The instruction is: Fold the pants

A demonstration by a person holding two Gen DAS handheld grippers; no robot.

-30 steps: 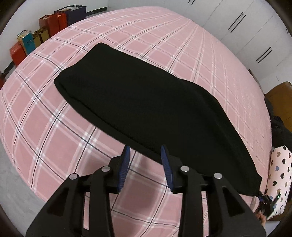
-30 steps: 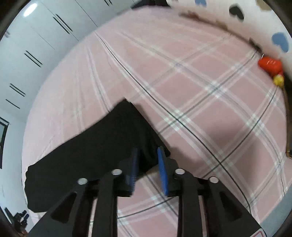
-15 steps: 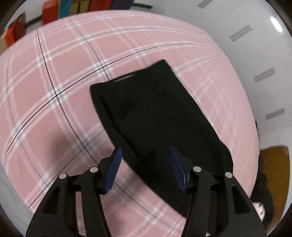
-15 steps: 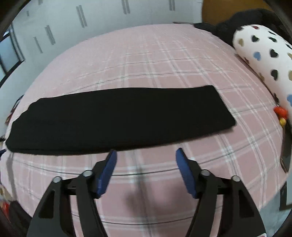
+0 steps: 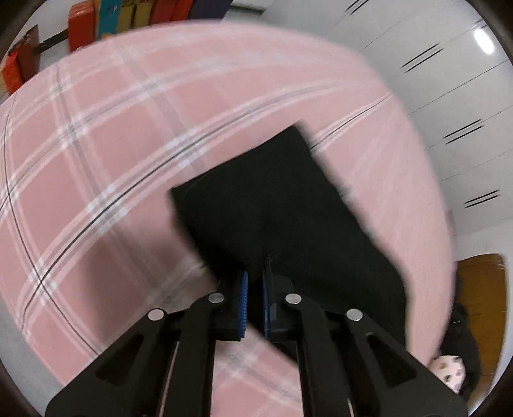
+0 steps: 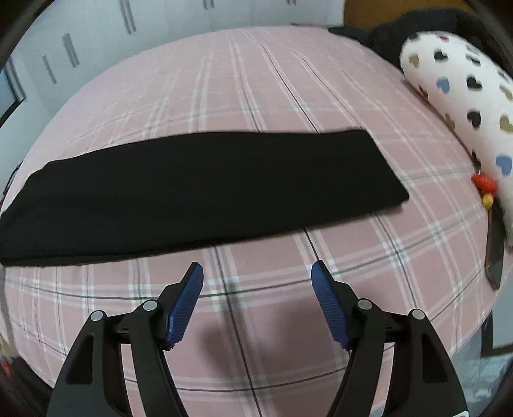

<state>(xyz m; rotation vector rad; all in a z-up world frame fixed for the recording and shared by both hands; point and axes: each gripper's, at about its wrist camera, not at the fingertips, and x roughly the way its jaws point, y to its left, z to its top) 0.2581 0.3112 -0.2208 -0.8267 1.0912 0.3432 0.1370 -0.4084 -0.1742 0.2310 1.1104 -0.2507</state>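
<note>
The black pants [image 6: 198, 189] lie folded lengthwise in a long flat strip across the pink plaid bed [image 6: 288, 80]. My right gripper [image 6: 256, 285] is open and empty, held above the bedsheet just in front of the strip's near edge. In the left wrist view my left gripper [image 5: 255, 288] is shut on the near edge of the pants [image 5: 288, 205] close to one end, with the cloth pinched between the blue pads. That view is blurred by motion.
A white pillow with hearts [image 6: 458, 96] lies along the bed's right side, with a small red and yellow toy [image 6: 485, 189] beside it. Coloured bags [image 5: 96, 19] stand on the floor past the bed. White wardrobe doors [image 5: 449, 80] line the wall.
My left gripper has closed on the edge of the pants after being open over them. My right gripper let go earlier, pulled back and stays open.
</note>
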